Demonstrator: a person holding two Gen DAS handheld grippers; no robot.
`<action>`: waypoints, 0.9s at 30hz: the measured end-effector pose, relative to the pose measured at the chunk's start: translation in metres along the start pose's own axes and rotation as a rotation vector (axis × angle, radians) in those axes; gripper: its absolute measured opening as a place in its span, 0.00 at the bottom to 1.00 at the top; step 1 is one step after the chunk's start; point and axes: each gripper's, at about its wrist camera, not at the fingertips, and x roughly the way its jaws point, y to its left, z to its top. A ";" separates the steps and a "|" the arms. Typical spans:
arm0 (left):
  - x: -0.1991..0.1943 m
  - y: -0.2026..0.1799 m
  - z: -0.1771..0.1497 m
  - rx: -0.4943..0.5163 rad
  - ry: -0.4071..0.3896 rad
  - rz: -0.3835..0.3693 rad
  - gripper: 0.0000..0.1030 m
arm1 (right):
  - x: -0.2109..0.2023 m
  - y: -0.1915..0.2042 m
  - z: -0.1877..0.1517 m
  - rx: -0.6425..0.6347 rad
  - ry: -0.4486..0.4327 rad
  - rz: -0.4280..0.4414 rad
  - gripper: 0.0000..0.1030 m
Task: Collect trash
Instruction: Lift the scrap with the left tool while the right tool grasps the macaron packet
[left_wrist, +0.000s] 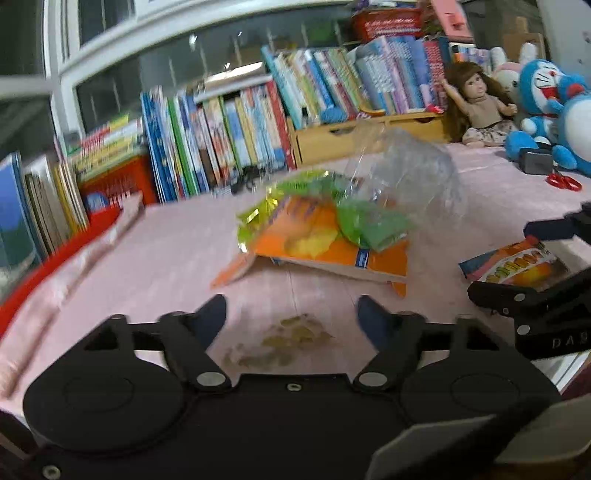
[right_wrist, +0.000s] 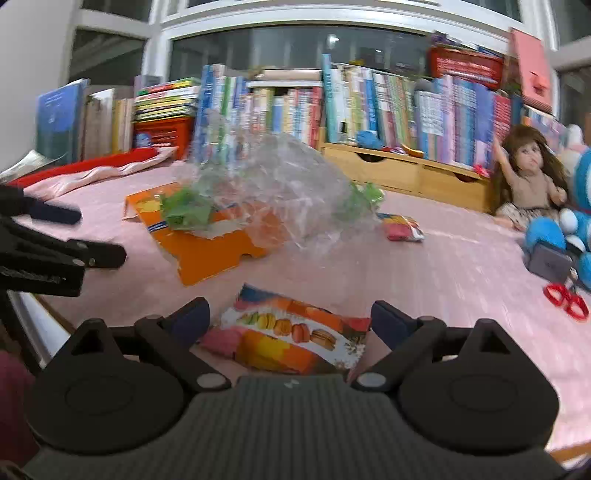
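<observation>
In the left wrist view my left gripper (left_wrist: 291, 317) is open over yellowish crumbs (left_wrist: 291, 341) on the pink cloth. Ahead lies a flattened orange box (left_wrist: 332, 251) with a green wrapper (left_wrist: 373, 225) and a clear plastic bag (left_wrist: 410, 166) on it. My right gripper (right_wrist: 290, 317) is open, and a macaron-print wrapper (right_wrist: 291, 336) lies between its fingers, not pinched. The orange box (right_wrist: 207, 254), the clear bag (right_wrist: 284, 188) and a small pink wrapper (right_wrist: 400, 227) lie beyond. Each view shows the other gripper at its edge: the right gripper (left_wrist: 502, 258) and the left gripper (right_wrist: 96, 236).
Rows of books (right_wrist: 332, 99) and a wooden drawer unit (right_wrist: 406, 171) line the back. A doll (right_wrist: 528, 184), blue plush toys (left_wrist: 554, 107), a grey box (right_wrist: 546, 262) and red scissors (right_wrist: 567, 299) sit at the right. A red-edged cloth (right_wrist: 92, 170) lies at the left.
</observation>
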 end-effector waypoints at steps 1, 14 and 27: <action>-0.002 0.000 0.000 0.009 0.000 0.002 0.77 | 0.000 -0.001 0.000 -0.014 0.001 0.002 0.97; 0.022 0.037 -0.010 -0.175 0.134 -0.111 0.51 | -0.003 -0.007 -0.006 0.061 0.038 0.071 0.94; 0.009 0.025 -0.005 -0.214 0.129 -0.141 0.27 | -0.005 -0.006 -0.005 0.145 0.017 0.037 0.68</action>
